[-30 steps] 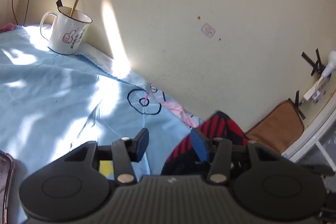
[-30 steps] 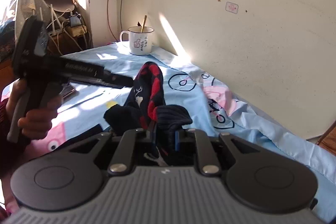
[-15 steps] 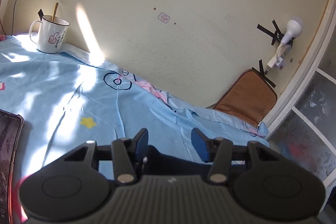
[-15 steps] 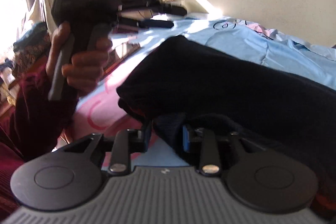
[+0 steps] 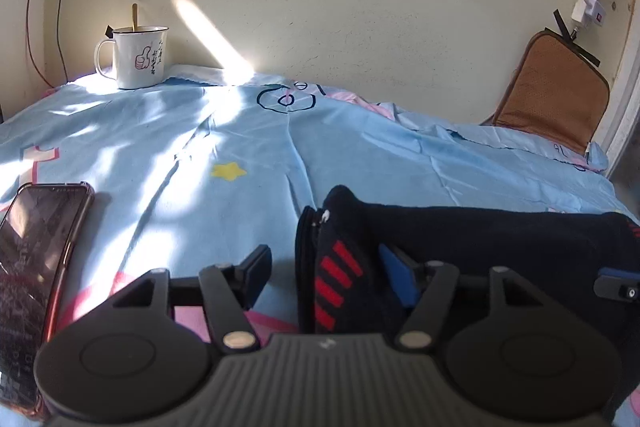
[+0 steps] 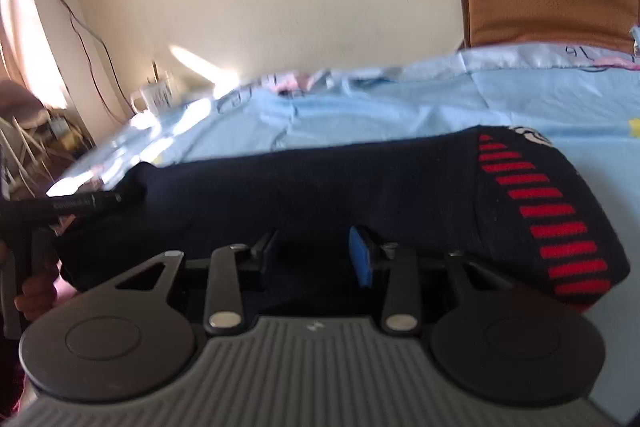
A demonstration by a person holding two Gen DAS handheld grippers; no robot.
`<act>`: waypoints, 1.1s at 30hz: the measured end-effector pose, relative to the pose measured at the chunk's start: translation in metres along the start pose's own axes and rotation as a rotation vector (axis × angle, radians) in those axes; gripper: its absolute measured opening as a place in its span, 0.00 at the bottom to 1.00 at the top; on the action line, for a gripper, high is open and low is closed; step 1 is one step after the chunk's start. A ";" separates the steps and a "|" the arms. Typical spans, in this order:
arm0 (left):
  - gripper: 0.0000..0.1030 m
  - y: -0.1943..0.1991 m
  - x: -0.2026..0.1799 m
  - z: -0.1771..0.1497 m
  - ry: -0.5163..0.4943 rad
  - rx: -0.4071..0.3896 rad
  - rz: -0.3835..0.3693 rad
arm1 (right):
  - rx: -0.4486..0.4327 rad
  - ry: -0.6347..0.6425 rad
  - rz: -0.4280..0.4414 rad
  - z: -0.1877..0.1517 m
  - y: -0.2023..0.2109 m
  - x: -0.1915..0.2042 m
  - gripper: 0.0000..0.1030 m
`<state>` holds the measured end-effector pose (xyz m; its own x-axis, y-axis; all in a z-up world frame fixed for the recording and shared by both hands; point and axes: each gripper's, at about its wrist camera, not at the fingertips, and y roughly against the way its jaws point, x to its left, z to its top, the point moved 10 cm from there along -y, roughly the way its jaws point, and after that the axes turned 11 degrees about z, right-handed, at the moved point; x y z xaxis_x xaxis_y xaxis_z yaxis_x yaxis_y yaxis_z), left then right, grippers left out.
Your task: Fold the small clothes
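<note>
Dark navy sock (image 5: 480,239) with red stripes lies stretched flat on the blue bed sheet (image 5: 240,131). Left tongs (image 5: 324,267) opening, sock end between the pads, left pad clear of it. Right tongs (image 6: 314,253) apart over the sock's near edge, not clamped. Phone (image 5: 32,259) and mug (image 5: 138,57) lie well apart from it.

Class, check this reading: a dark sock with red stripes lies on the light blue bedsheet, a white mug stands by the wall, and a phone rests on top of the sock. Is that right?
One detail is wrong. In the left wrist view the phone lies on the bedsheet, well apart from the sock, not on it. The sock on the sheet and the white mug by the wall are as stated.
</note>
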<state>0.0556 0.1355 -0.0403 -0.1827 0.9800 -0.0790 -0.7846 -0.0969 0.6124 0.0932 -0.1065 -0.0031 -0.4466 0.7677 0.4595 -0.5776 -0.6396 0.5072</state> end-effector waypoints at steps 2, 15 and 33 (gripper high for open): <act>0.59 0.006 0.002 0.002 0.011 0.000 0.007 | 0.004 -0.051 0.020 0.004 0.005 0.000 0.41; 0.51 0.060 -0.079 0.039 -0.044 -0.097 -0.172 | -0.274 -0.437 0.013 -0.010 0.135 -0.070 0.50; 0.54 0.007 -0.140 -0.012 -0.303 -0.052 0.047 | -0.200 -0.483 0.113 -0.029 0.091 -0.068 0.59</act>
<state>0.0686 -0.0048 -0.0345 -0.0406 0.9808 0.1910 -0.8104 -0.1441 0.5679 0.0517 -0.2160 -0.0095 -0.1758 0.5591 0.8103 -0.6843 -0.6611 0.3077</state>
